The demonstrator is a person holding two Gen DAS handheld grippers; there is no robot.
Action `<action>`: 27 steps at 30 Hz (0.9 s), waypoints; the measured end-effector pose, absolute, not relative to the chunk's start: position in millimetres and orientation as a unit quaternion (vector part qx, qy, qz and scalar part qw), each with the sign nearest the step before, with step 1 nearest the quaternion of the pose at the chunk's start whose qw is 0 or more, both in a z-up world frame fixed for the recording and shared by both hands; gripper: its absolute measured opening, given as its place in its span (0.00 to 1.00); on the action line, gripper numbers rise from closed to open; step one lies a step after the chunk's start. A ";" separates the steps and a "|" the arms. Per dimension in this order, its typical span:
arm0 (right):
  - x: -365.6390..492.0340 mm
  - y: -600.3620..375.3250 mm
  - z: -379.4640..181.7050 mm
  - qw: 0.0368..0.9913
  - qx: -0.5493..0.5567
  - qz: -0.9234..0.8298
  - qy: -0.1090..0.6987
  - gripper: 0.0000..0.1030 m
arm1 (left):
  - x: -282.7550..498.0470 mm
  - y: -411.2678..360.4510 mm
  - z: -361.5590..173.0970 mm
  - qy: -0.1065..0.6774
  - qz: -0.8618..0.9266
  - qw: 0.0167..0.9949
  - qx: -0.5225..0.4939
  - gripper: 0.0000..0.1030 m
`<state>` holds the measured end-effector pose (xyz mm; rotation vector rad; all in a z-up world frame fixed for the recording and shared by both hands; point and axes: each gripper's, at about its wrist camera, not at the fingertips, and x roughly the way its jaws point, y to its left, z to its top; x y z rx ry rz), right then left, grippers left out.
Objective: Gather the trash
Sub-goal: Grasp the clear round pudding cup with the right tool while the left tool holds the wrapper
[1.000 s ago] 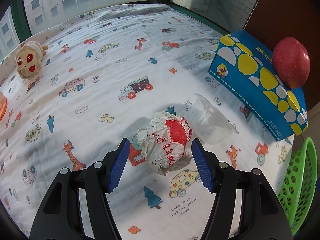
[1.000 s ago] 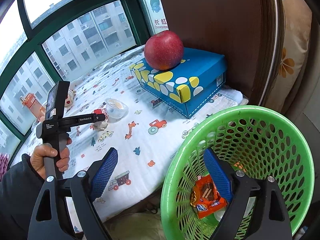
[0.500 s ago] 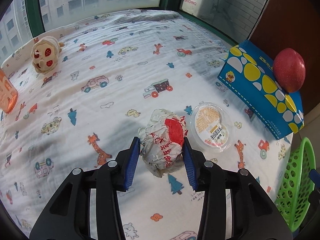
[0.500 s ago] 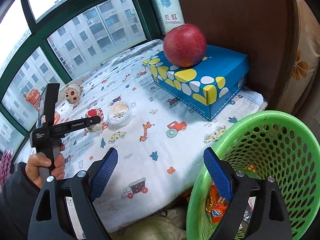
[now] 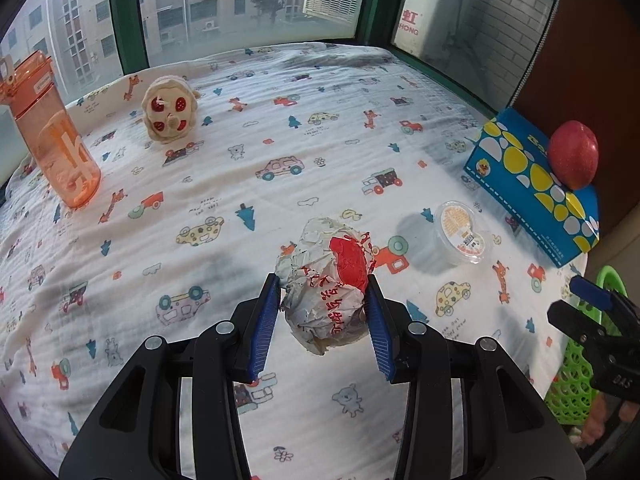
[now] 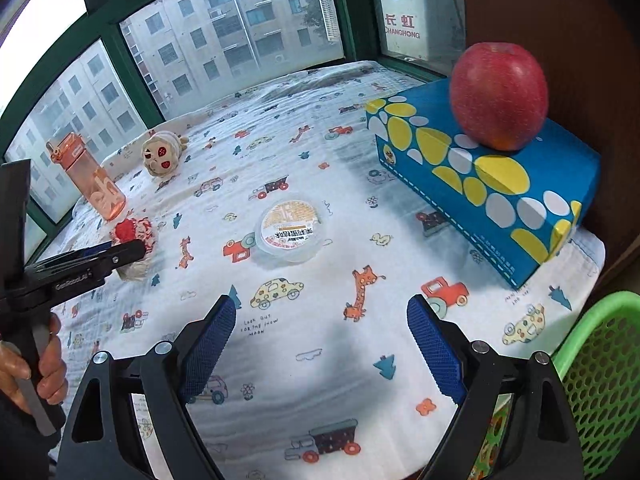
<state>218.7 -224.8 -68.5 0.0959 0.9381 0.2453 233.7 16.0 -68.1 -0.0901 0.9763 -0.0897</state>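
A home, most likely a child's bedroom or bay-window nook in a flat. A white sheet (image 5: 320, 128) printed with cartoon cars, giraffes and trees covers a padded platform set against green-framed windows (image 6: 120, 20) that look out on apartment blocks. A plush toy (image 5: 170, 110), an orange drinking bottle (image 5: 56, 136) and an apple (image 6: 498, 96) on a tissue box (image 6: 480, 184) lie about.
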 end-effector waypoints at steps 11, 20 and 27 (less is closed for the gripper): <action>273.3 -185.4 -96.2 0.873 -0.001 0.137 0.468 0.82 | 217.5 45.8 -65.8 0.465 -0.032 0.883 -0.060 0.40; 303.8 -168.4 -117.3 0.865 -0.037 0.129 0.484 0.82 | 216.1 60.7 -71.8 0.468 -0.025 0.881 -0.070 0.40; 316.5 -163.8 -124.2 0.861 -0.038 0.128 0.492 0.74 | 218.4 64.4 -75.6 0.472 -0.024 0.879 -0.071 0.41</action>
